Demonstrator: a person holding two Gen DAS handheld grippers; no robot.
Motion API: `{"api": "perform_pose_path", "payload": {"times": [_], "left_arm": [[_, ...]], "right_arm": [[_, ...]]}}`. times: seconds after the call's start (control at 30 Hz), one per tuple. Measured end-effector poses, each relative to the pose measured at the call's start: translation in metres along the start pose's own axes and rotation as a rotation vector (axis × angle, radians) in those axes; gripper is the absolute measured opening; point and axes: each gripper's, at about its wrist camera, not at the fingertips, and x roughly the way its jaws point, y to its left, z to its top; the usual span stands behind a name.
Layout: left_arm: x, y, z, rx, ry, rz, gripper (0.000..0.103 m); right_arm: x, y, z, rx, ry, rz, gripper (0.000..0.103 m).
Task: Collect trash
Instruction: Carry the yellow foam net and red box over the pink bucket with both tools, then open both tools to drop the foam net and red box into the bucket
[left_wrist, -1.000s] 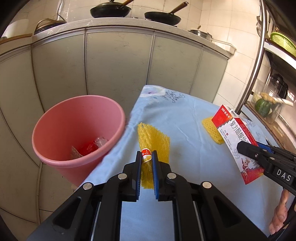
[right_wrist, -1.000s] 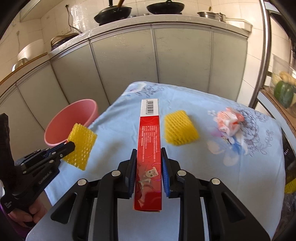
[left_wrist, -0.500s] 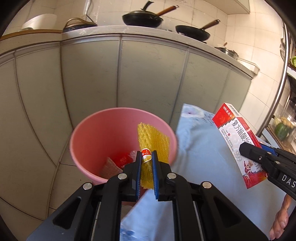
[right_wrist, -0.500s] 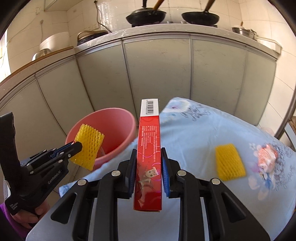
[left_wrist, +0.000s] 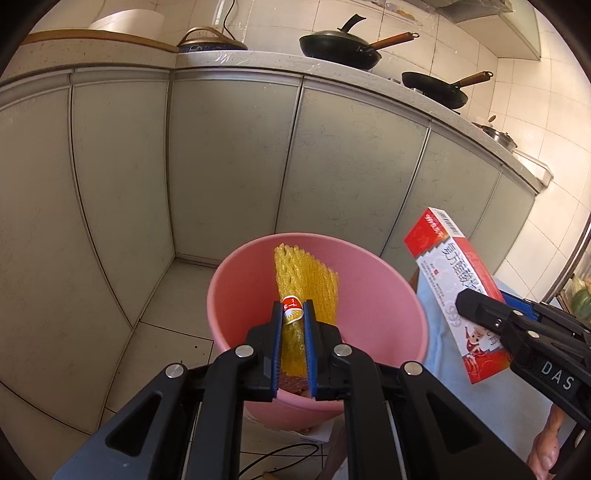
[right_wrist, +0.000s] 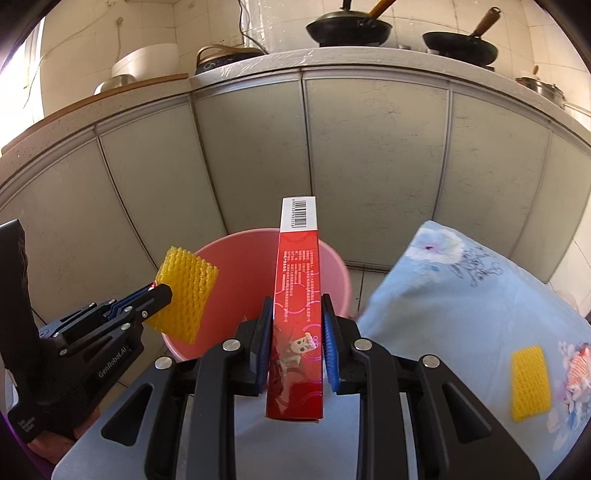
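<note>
Fingers of the left gripper (left_wrist: 293, 314) are closed on a yellow foam net (left_wrist: 306, 284), held over the pink bin (left_wrist: 388, 295) so it can be dropped in. A red medicine box (right_wrist: 299, 295) is clamped upright in the right gripper (right_wrist: 297, 325), near the bin's right rim. Another net (right_wrist: 528, 376) is left on the tablecloth (right_wrist: 461, 295).

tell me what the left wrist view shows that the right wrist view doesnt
Only the left wrist view shows the floor tiles, scraps at the bottom of the pink bucket, and the red box's broad printed face.

Only the right wrist view shows the blue flowered cloth with a second yellow foam net lying on it.

Both show the left gripper shut on a yellow foam net over the bucket, the right gripper shut on the box, and two pans on the counter.
</note>
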Motion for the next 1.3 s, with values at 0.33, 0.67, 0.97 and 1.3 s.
{"api": "perform_pose_path", "payload": {"times": [0.33,0.67,0.97,1.3], "left_arm": [[0.025,0.005,0.007,-0.01,0.014,0.019,0.01],[0.052,0.007,0.007,-0.012,0.051,0.035,0.01],[0.076,0.003,0.004,-0.007,0.102,0.055,0.01],[0.094,-0.005,0.002,-0.002,0.124,0.077,0.011]], "right_arm": [[0.045,0.02,0.012,-0.029,0.04,0.018,0.025],[0.078,0.019,0.013,-0.019,0.102,0.002,0.025],[0.102,0.015,0.01,-0.015,0.165,-0.021,0.025],[0.112,0.01,0.01,0.01,0.177,-0.028,0.025]]}}
